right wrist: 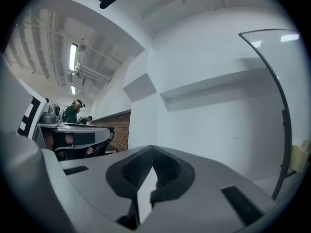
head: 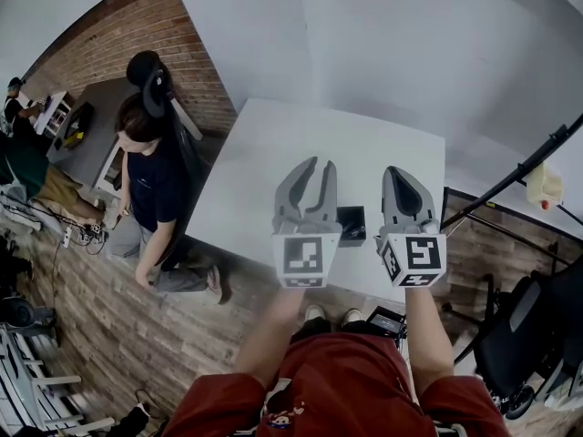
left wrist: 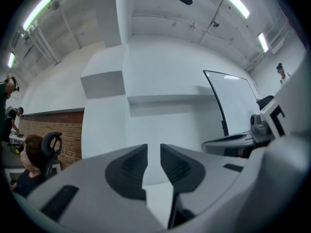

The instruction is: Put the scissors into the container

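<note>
A small black container (head: 352, 224) sits on the white table (head: 273, 144) near its front edge, between my two grippers in the head view. No scissors show in any view. My left gripper (head: 320, 164) is held level above the table; its jaws stand apart with nothing between them (left wrist: 153, 147), and it faces a white wall. My right gripper (head: 393, 171) hovers just right of the container with its fingertips touching and nothing held (right wrist: 152, 149). Each gripper view catches the other gripper at its side edge.
A person in a dark shirt (head: 150, 185) stands at the table's left side. A black stand pole (head: 519, 176) and a black chair (head: 533, 335) are at the right. A brick wall (head: 137, 35) runs behind at the left.
</note>
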Demonstrator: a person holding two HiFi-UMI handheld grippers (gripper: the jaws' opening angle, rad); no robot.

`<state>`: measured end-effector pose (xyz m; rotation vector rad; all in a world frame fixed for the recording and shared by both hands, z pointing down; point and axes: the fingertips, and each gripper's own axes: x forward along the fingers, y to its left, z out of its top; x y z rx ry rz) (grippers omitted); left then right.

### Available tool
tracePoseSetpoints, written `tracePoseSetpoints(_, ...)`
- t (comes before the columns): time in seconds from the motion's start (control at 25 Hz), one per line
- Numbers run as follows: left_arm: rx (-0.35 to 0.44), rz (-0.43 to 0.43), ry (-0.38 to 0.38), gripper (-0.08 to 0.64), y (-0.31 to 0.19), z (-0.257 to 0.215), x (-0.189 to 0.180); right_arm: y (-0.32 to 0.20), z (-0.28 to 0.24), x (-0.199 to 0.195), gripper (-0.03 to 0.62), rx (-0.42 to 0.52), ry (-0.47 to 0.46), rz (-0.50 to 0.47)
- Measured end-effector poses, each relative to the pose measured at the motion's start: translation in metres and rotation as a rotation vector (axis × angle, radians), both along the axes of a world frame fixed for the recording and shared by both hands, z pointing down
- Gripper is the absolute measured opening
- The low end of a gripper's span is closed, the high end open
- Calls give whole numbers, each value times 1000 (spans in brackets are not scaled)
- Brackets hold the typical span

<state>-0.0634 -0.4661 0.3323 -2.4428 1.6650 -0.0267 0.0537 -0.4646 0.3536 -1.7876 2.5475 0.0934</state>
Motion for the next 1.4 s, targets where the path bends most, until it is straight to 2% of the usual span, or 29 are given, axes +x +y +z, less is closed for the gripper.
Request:
tracePoseSetpoints(0.64, -27, 7, -8, 13, -3, 12, 5, -2, 4, -2, 8, -8, 1, 0)
tracePoseSetpoints(1.08, -34, 15, -30, 11, -3, 15, 9, 0, 4, -13, 8, 4, 65, -31)
tracePoseSetpoints(1.4, -25, 19, -24, 11, -2, 15, 9, 0, -1, -14, 8, 21, 74, -28)
